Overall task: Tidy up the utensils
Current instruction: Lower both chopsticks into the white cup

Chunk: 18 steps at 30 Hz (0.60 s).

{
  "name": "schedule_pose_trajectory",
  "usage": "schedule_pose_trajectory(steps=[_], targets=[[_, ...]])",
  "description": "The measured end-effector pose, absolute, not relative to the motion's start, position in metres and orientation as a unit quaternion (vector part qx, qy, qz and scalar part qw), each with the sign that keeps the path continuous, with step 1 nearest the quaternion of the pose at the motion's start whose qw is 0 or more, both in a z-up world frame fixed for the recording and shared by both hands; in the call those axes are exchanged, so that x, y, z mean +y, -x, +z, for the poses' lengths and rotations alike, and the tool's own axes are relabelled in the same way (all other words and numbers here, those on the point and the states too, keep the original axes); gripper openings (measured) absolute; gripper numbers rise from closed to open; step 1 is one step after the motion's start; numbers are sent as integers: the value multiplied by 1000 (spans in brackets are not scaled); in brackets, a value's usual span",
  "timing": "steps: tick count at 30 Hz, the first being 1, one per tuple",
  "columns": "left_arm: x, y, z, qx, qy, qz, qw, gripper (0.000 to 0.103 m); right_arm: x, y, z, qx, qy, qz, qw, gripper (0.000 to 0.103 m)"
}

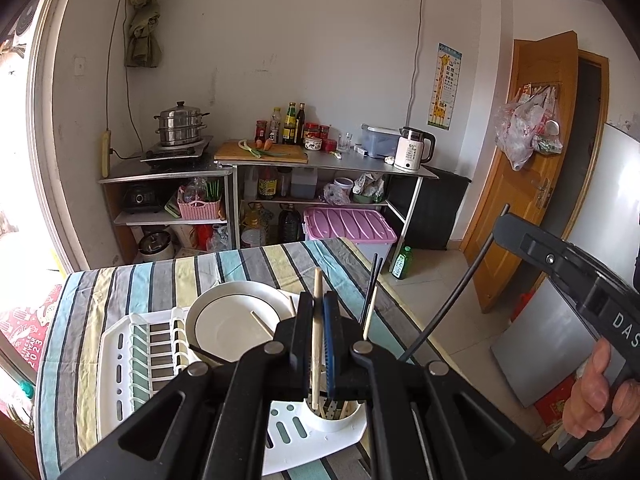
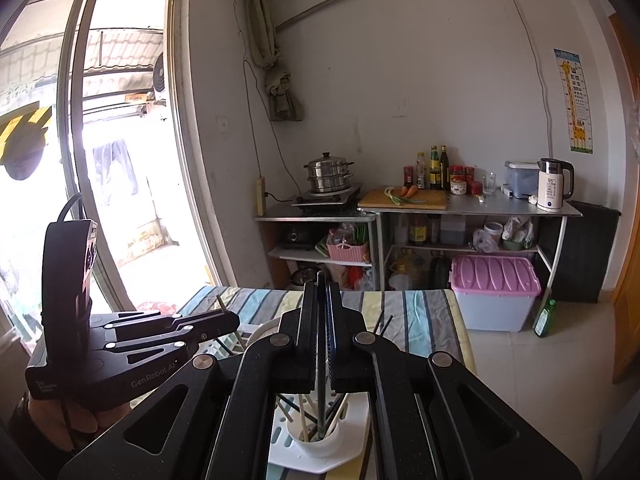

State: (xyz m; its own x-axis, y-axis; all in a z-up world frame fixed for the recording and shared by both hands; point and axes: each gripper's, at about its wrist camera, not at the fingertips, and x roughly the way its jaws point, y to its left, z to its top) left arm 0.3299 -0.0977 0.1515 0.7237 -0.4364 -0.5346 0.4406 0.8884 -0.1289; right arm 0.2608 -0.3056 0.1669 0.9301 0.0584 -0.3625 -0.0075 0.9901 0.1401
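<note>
- Left wrist view: left gripper (image 1: 319,334) is clamped on a wooden chopstick (image 1: 317,320), held near upright with its lower end in the white cup (image 1: 338,418)
- Cup sits at the near corner of the white rack (image 1: 120,364); black chopsticks (image 1: 370,292) and more wooden ones stand in it
- A plate (image 1: 236,328) leans in the rack, on the striped cloth (image 1: 132,284)
- Right wrist view: right gripper (image 2: 321,332) is clamped on a black chopstick (image 2: 320,360), its tip down in the cup (image 2: 320,444)
- Left gripper (image 2: 224,322) shows at left, held by a hand (image 2: 60,420)
</note>
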Motion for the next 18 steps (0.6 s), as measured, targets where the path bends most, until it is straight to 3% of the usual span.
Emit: schedule_pose_trajectory(steps=[18], targets=[[-104, -360, 98, 343, -10, -219, 913, 6, -317, -284, 122, 237, -77, -4, 968, 4]])
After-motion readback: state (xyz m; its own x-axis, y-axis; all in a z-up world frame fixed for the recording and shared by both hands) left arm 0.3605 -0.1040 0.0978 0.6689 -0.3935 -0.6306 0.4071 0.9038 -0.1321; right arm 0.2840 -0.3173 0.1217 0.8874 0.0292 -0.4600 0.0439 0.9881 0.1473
